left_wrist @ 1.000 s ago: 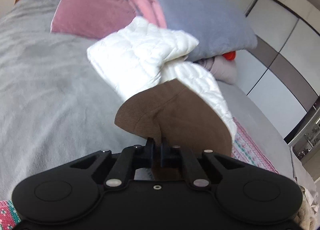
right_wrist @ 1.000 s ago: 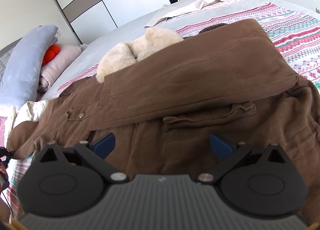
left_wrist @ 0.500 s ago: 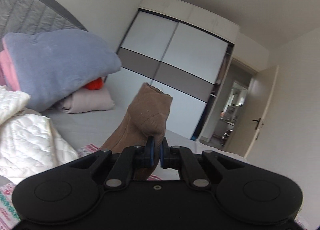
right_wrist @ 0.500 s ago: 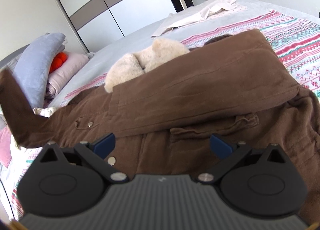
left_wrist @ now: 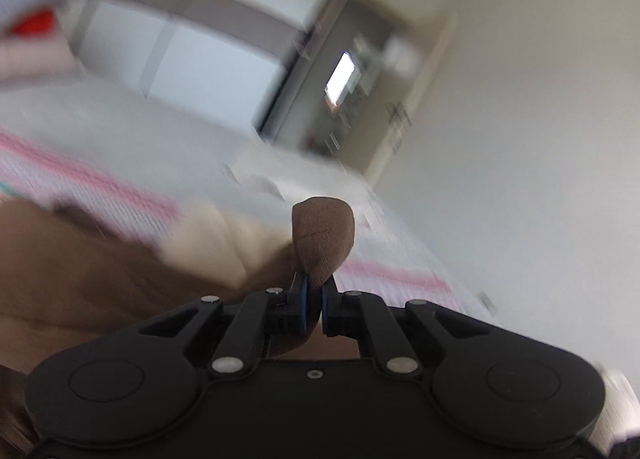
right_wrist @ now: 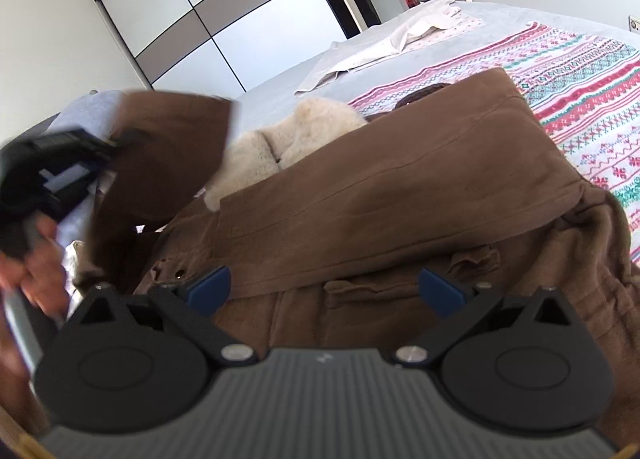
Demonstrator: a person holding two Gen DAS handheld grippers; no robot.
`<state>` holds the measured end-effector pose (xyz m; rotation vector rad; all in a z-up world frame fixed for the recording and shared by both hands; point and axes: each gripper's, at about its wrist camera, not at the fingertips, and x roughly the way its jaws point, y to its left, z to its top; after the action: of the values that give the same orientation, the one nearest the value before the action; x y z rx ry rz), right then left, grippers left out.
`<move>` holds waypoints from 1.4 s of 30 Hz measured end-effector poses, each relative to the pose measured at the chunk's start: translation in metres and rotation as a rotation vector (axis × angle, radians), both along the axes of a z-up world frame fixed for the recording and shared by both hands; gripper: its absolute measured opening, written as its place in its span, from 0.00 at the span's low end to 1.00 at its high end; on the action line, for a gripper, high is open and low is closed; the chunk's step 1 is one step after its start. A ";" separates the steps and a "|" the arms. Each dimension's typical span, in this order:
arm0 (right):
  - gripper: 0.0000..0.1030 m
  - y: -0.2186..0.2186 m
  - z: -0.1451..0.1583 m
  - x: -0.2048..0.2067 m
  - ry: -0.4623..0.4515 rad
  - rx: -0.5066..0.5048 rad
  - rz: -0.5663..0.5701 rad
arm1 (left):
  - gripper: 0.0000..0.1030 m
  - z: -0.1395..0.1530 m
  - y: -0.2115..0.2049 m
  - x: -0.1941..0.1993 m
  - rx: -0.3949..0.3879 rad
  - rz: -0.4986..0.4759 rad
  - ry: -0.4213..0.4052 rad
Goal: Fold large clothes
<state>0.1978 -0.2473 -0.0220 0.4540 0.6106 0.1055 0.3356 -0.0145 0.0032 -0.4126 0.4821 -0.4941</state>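
Observation:
A brown coat point(right_wrist: 380, 195) with a cream fleece collar point(right_wrist: 280, 139) lies on the bed, one sleeve folded across its front. My left gripper point(left_wrist: 314, 291) pinches the cuff of the other brown sleeve point(left_wrist: 322, 235); its jaws are opening slightly, with the cuff still between the pads. The right wrist view shows that sleeve point(right_wrist: 160, 163) raised in the air at the left, above the coat's shoulder, with the left gripper point(right_wrist: 108, 147) and the person's hand point(right_wrist: 40, 267) behind it. My right gripper point(right_wrist: 324, 291) is open just above the coat's lower front, holding nothing.
A patterned red, green and white blanket point(right_wrist: 580, 71) covers the bed to the right of the coat. A cream cloth point(right_wrist: 400, 35) lies farther back on the grey sheet. A white and grey wardrobe point(right_wrist: 224, 19) stands behind the bed, beside a doorway point(left_wrist: 340, 79).
The left gripper has swung the sleeve up from beside the pillows and over toward the coat's body; its view is now blurred. The right gripper has stayed put, open.

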 end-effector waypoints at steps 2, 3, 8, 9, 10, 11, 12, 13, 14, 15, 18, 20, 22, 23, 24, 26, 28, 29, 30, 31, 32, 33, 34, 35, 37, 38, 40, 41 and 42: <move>1.00 -0.003 0.000 -0.001 0.001 0.004 -0.009 | 0.19 -0.028 -0.015 0.009 0.016 -0.161 0.169; 1.00 -0.005 0.000 0.000 0.002 0.008 -0.014 | 0.25 -0.040 -0.019 0.009 0.030 -0.206 0.235; 1.00 -0.012 0.001 0.000 -0.004 0.028 -0.021 | 0.64 -0.049 0.016 -0.018 0.021 -0.193 0.219; 1.00 -0.013 0.001 0.000 -0.007 0.033 -0.019 | 0.66 -0.044 0.027 -0.023 0.030 -0.184 0.197; 1.00 -0.013 0.002 0.001 -0.012 0.041 -0.017 | 0.66 -0.037 0.038 -0.026 0.044 -0.168 0.176; 1.00 -0.014 0.002 0.002 -0.016 0.053 -0.012 | 0.66 -0.031 0.051 -0.029 0.056 -0.143 0.155; 1.00 -0.014 0.003 0.003 -0.020 0.069 -0.004 | 0.66 -0.027 0.064 -0.031 0.069 -0.114 0.135; 1.00 -0.016 0.004 0.006 -0.028 0.092 0.001 | 0.66 -0.022 0.077 -0.034 0.085 -0.080 0.117; 1.00 -0.017 0.005 0.009 -0.035 0.116 0.007 | 0.66 -0.020 0.092 -0.041 0.102 -0.033 0.096; 1.00 -0.019 0.006 0.015 -0.036 0.145 0.013 | 0.66 -0.015 0.107 -0.043 0.114 0.016 0.079; 0.98 -0.023 0.007 0.041 0.000 0.264 0.003 | 0.64 -0.009 0.154 -0.042 0.160 0.185 0.042; 0.96 -0.022 0.004 0.066 0.030 0.315 0.022 | 0.63 -0.008 0.180 -0.038 0.213 0.267 0.025; 0.92 -0.018 -0.001 0.091 0.070 0.304 0.018 | 0.57 -0.009 0.199 -0.031 0.240 0.320 0.015; 0.91 -0.014 -0.006 0.105 0.101 0.287 0.009 | 0.51 -0.010 0.206 -0.026 0.243 0.333 0.022; 0.88 -0.011 -0.013 0.118 0.137 0.272 0.004 | 0.47 -0.013 0.213 -0.020 0.246 0.344 0.032; 0.82 -0.001 -0.025 0.137 0.188 0.224 -0.005 | 0.41 -0.019 0.216 -0.007 0.265 0.362 0.039; 0.56 0.015 -0.023 0.144 0.146 0.112 0.000 | 0.40 -0.022 0.217 0.004 0.287 0.378 0.036; 0.34 0.026 -0.019 0.144 0.128 0.032 0.026 | 0.38 -0.024 0.215 0.010 0.293 0.384 0.031; 0.13 0.035 -0.013 0.144 0.118 -0.019 0.048 | 0.35 -0.025 0.213 0.013 0.299 0.387 0.023; 0.09 0.042 -0.002 0.138 0.067 -0.050 0.070 | 0.34 -0.025 0.209 0.017 0.304 0.389 0.011; 0.08 0.046 0.010 0.129 0.000 -0.083 0.101 | 0.31 -0.025 0.206 0.020 0.305 0.387 -0.009; 0.08 0.049 0.023 0.119 -0.067 -0.113 0.116 | 0.30 -0.023 0.203 0.023 0.305 0.380 -0.033; 0.08 0.049 0.033 0.109 -0.124 -0.144 0.115 | 0.30 -0.021 0.199 0.026 0.302 0.368 -0.054; 0.08 0.048 0.039 0.100 -0.163 -0.167 0.102 | 0.30 -0.020 0.195 0.030 0.297 0.346 -0.074; 0.08 0.043 0.039 0.097 -0.181 -0.196 0.084 | 0.30 -0.025 0.184 0.039 0.305 0.307 -0.095; 0.08 0.042 0.034 0.097 -0.168 -0.220 0.078 | 0.30 -0.030 0.177 0.045 0.323 0.293 -0.095; 0.09 0.043 0.015 0.103 -0.100 -0.275 0.077 | 0.30 -0.047 0.162 0.059 0.392 0.284 -0.057; 0.10 0.043 0.003 0.107 -0.049 -0.290 0.079 | 0.30 -0.059 0.154 0.067 0.462 0.290 -0.027; 0.17 0.042 -0.009 0.111 0.000 -0.311 0.070 | 0.30 -0.073 0.147 0.074 0.549 0.303 0.002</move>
<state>0.3086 -0.2052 -0.0315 0.1315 0.6307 0.0753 0.4099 0.1323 -0.0694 0.0452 0.5238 -0.0568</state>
